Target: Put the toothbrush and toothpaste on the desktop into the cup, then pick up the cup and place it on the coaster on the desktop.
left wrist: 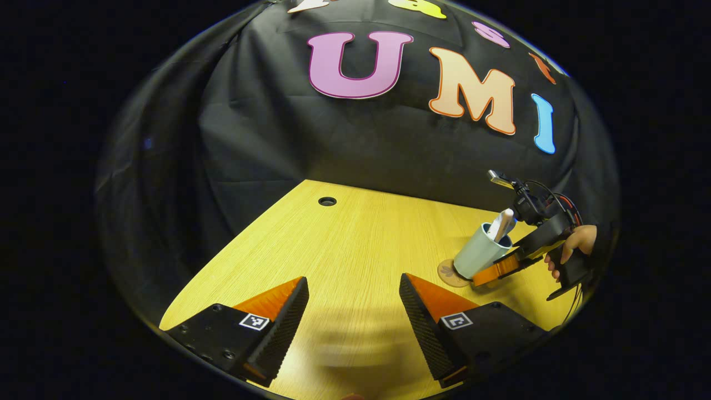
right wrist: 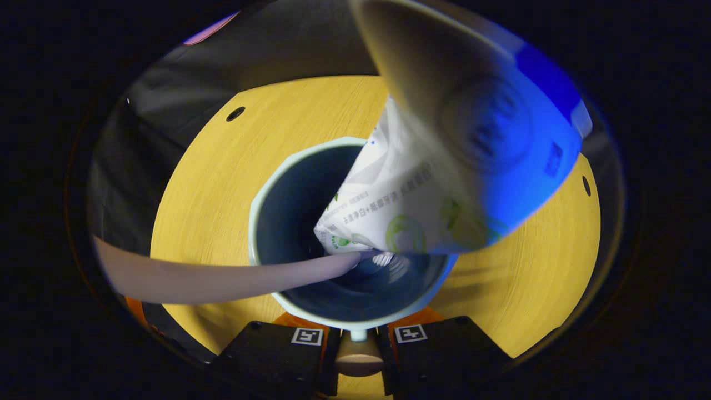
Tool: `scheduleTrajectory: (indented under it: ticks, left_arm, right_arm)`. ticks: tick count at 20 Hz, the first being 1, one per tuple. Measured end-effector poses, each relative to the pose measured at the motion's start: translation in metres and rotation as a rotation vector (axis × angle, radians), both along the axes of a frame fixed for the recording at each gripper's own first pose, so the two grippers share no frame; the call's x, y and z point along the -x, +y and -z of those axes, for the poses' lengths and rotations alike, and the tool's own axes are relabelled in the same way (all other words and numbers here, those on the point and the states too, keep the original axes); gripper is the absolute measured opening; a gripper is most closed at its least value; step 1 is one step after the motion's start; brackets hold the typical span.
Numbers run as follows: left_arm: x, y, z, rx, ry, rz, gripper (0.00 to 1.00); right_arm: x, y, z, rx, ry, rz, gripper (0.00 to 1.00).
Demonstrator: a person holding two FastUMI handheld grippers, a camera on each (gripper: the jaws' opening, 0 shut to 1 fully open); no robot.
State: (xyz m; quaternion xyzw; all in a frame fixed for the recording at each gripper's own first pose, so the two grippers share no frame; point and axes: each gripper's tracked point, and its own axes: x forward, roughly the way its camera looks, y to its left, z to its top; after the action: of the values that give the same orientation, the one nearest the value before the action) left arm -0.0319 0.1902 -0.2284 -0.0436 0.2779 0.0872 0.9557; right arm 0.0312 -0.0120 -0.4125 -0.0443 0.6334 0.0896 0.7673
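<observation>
Two long items upright in tilted cup (left wrist: 479, 254).

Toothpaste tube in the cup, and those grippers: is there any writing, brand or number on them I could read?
Toothpaste tube, standing in the cup: rows of small print and green round emblems, too small and smeared to read.
Square tags on the left gripper and on the right gripper: black-and-white coded patterns, not words or numbers.
</observation>
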Motion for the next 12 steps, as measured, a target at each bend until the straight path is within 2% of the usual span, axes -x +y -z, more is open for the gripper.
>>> scheduleTrajectory:
  ticks: [1,3,4,6,7,8,9,10,12]
  left_arm:
    - [0.0,0.0,0.0,0.002,-0.001,0.0,0.95]
    - [0.0,0.001,0.0,0.003,0.0,-0.003,0.95]
    - [0.0,0.002,0.0,0.004,0.002,-0.005,0.95]
    - [-0.001,0.004,-0.001,0.008,0.0,-0.009,0.95]
    - [-0.001,0.002,-0.001,0.01,-0.002,-0.008,0.95]
    - [-0.001,-0.001,-0.003,0.012,-0.004,-0.005,0.95]
    - [-0.003,-0.004,-0.004,0.012,-0.008,0.0,0.96]
    - [-0.005,-0.007,-0.006,0.013,-0.011,0.008,0.95]
    - [-0.012,-0.019,-0.013,0.013,-0.024,0.026,0.95]
  right_arm:
    - [0.002,0.002,-0.001,-0.008,0.009,-0.003,0.28]
    - [0.004,0.003,0.003,-0.004,0.017,-0.014,0.36]
    - [0.003,0.003,0.002,0.012,0.013,-0.02,0.33]
    - [0.005,0.007,0.002,0.016,0.012,-0.023,0.33]
    - [0.007,0.007,-0.005,0.001,0.011,-0.025,0.29]
    - [0.006,0.006,-0.01,-0.006,-0.001,-0.037,0.37]
    - [0.004,0.008,-0.017,-0.012,-0.022,-0.045,0.34]
    - [0.002,0.008,-0.027,-0.026,-0.044,-0.049,0.38]
    - [0.001,0.003,-0.046,-0.039,-0.096,-0.056,0.64]
